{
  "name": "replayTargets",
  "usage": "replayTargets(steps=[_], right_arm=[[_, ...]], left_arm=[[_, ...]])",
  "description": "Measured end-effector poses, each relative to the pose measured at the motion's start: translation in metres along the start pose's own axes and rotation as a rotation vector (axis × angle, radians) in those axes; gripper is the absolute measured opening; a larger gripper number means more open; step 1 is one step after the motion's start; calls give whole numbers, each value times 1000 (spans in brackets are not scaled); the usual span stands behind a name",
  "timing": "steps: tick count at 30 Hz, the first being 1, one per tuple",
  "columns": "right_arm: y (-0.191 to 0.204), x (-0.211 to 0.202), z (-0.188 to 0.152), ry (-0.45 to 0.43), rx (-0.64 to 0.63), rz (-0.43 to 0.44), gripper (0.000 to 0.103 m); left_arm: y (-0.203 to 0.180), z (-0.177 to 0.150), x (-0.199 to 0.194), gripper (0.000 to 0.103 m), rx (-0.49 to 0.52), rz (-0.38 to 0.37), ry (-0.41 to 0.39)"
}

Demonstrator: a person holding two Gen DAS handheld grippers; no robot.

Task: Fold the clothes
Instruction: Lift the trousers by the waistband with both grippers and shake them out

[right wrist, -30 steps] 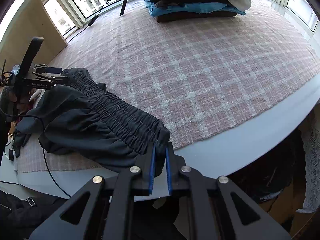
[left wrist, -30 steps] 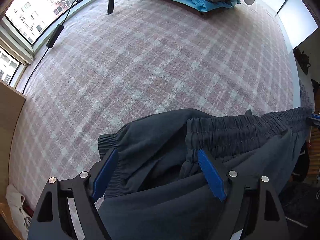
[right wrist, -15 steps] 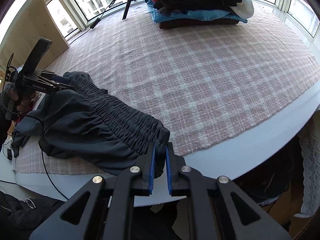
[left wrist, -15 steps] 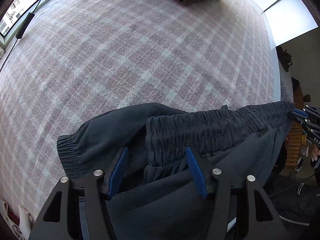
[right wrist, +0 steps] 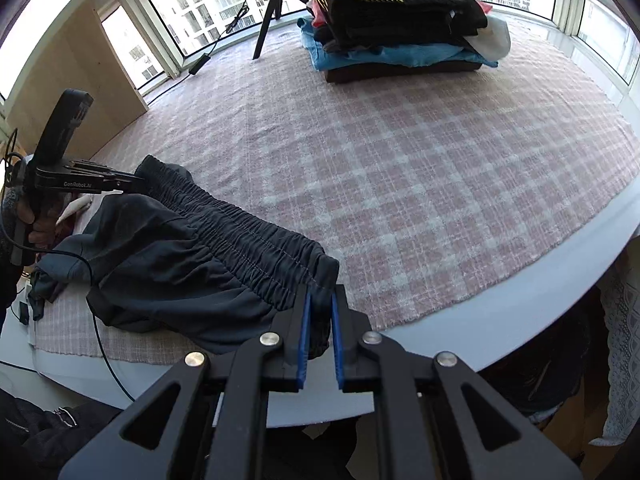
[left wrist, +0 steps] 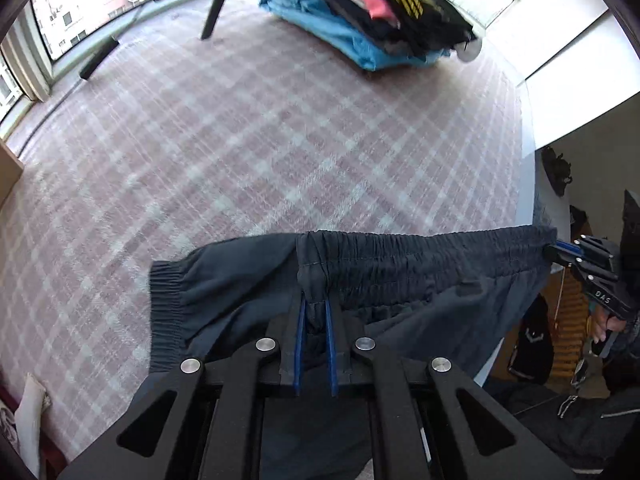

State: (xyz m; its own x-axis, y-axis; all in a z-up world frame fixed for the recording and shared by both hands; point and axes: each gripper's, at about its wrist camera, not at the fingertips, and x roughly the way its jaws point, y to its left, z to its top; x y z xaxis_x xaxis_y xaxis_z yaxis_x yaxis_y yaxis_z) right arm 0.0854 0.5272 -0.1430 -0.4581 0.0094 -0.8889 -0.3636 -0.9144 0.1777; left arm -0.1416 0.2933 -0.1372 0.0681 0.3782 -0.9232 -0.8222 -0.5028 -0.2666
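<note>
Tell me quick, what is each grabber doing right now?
Left gripper: closed on the dark pants' waistband at one end.
Right gripper: closed on the same waistband at the other end.

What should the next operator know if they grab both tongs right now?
Left tongs: shut on the left end of the dark trousers' elastic waistband.
Right tongs: shut on the other end; waistband stretched between them.
Trousers lie bunched at the near edge of the pink plaid cloth, one cuff out to the left.
Folded stack sits at the far side.
Done: waistband gripped. Left: spread flat, fold, stack.
</note>
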Motion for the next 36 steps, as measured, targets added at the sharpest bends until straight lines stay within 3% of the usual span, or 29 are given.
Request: replayTargets(steps=[4,7,12,16,18,23,26,30,32,36], right_arm=[[26,-42,58,-144,-89,49,9],[67,-89,112,-303,-218,84,9],[141,-181,181,-529,-379,130,9],[186,-249,220,-678,-457,163,9],[197,-274,227,-722,-466,169,9],[211,-285,227,-734,-500,156,10],[209,-253,215,-648,-507,177,10],[195,-175,167,-483,-512,197,10],[178,-127,124,-381,-475,214,10],[137,-34,42,-138,-351,244,10]], left_arm=[[-4,12,-116,8,-14,101,-194],[24,34,-213,8,-33,241,-355],[24,41,-363,8,-87,454,-587],[6,27,-440,8,-114,548,-702],[-2,16,-454,8,-116,562,-732],[6,-5,-433,8,-111,553,-714],[34,-23,-388,8,-153,501,-652],[71,-87,-280,8,-233,364,-567],[79,-131,-217,8,-285,289,-521],[83,-223,-101,8,-533,51,-357]])
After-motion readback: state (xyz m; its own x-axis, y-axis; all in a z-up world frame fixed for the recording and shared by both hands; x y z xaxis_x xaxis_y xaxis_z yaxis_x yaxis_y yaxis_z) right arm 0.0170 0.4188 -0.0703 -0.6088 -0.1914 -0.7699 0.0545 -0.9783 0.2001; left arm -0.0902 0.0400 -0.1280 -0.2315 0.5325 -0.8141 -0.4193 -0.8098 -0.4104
